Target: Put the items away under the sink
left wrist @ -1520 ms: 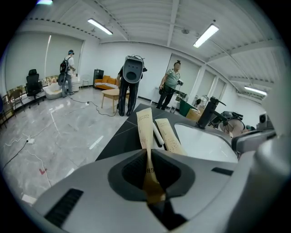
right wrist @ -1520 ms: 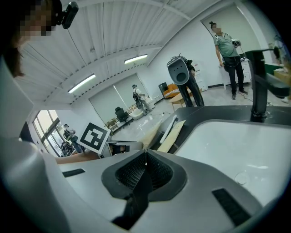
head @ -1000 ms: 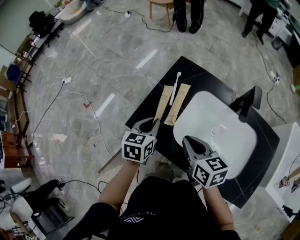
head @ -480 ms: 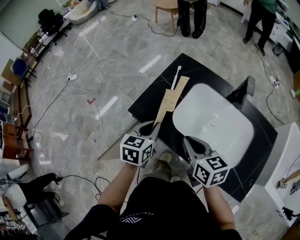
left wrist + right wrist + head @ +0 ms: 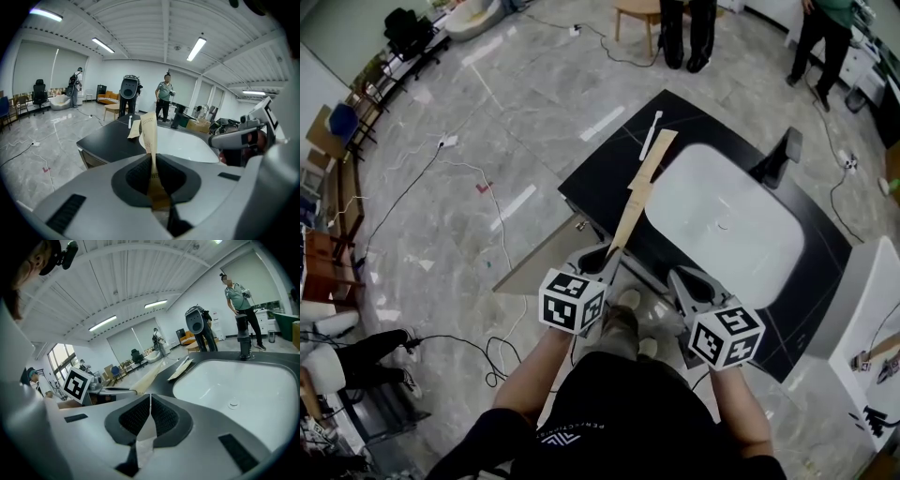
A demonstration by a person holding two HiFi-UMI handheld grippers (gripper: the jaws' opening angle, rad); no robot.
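One paper packet (image 5: 149, 129) is pinched tight in the left gripper (image 5: 153, 171), sticking out over the counter (image 5: 600, 178) at 12 o'clock. The right gripper (image 5: 149, 404) is closed on nothing, by the sink (image 5: 712, 202) at 1 o'clock. I think the best way is to hold firm and lower the packet slowly past the open door (image 5: 534, 267) at 9 o'clock, without bending it.

Lettering in view: nothing can be read in full.
Dark print on the paper sleeve (image 5: 149, 136) is too blurred to read. The white line on the black shirt (image 5: 565, 437) is too small. The left tool's cube (image 5: 573, 301) and the right tool's cube (image 5: 727, 336) show patterned squares without letters.
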